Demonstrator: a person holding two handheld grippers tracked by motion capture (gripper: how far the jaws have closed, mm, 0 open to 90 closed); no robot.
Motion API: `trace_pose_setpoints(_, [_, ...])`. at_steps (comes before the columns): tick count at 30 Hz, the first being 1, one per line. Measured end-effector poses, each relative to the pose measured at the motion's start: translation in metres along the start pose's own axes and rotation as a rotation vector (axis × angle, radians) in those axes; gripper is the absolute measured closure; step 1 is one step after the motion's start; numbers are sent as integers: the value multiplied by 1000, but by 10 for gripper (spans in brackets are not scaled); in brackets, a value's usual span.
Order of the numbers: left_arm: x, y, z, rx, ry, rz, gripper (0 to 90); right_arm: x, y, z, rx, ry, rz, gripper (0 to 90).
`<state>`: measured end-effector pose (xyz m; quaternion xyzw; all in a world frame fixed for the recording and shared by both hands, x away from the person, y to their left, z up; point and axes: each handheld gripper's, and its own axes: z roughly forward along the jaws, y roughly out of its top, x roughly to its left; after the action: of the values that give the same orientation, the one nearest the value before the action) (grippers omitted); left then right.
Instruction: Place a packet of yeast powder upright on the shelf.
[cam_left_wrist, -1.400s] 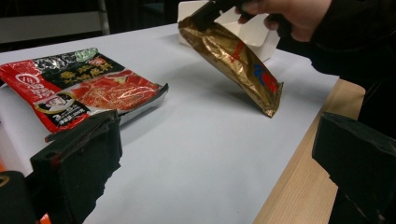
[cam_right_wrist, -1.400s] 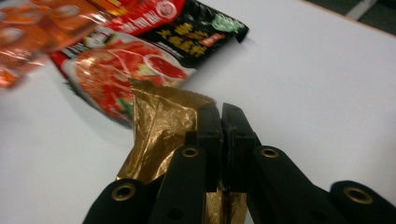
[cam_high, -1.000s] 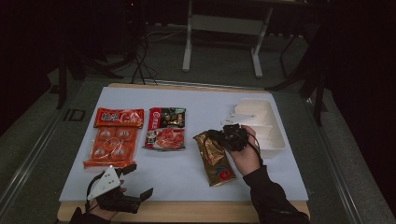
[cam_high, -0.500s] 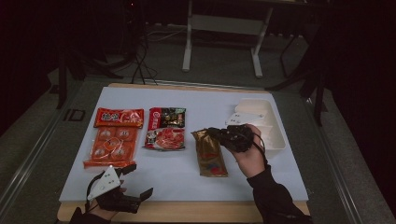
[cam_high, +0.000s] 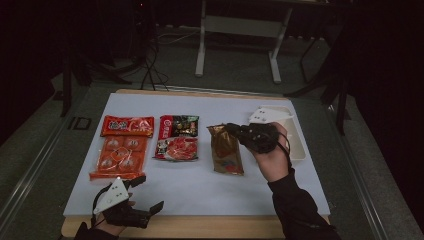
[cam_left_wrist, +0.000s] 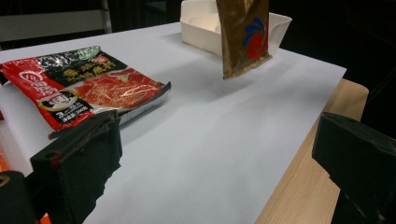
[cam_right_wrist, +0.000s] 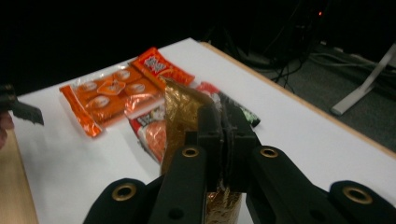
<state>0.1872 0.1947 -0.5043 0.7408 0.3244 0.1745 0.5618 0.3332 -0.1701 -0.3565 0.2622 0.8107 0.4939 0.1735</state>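
the right gripper (cam_high: 234, 131) has its jaws clamped on the top edge of the brown pouch (cam_high: 226, 150), which hangs below them, lifted off the white sheet (cam_high: 200, 180) near the white tray (cam_high: 295, 145) at the right edge. the left gripper (cam_high: 145, 195) rests spread wide at the front edge.

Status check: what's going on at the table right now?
Right hand-held gripper shut on brown packet, lifted clear. Left hand-held gripper open, idle. White tray beyond, nothing blocking.

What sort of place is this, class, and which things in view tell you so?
Probably a lab or studio set up for recording: a paper-covered table with food packets laid in a row, a hand-held right gripper lifting a brown packet, and cables on the dark floor.
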Motion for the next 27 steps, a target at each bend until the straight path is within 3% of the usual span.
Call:
trace_pose_setpoints(11, [0, 0, 0, 0, 3, -7, 19, -22, 25, -22, -84, -22, 24, 877])
trace_pose_setpoints(17, [0, -1, 0, 2, 4, -8, 19, -35, 34, -28, -86, -60, 19, 877])
trace_pose_setpoints(18, [1, -1, 0, 1, 7, -10, 19, -46, 36, -31, -97, -61, 36, 877])
trace_pose_setpoints(23, [1, -2, -1, 1, 12, -16, 19, -58, 38, -34, -115, -90, 42, 876])
trace_pose_setpoints(27, [1, -3, -4, 4, 20, -17, 19, -75, 39, -34, -124, -122, 55, 876])
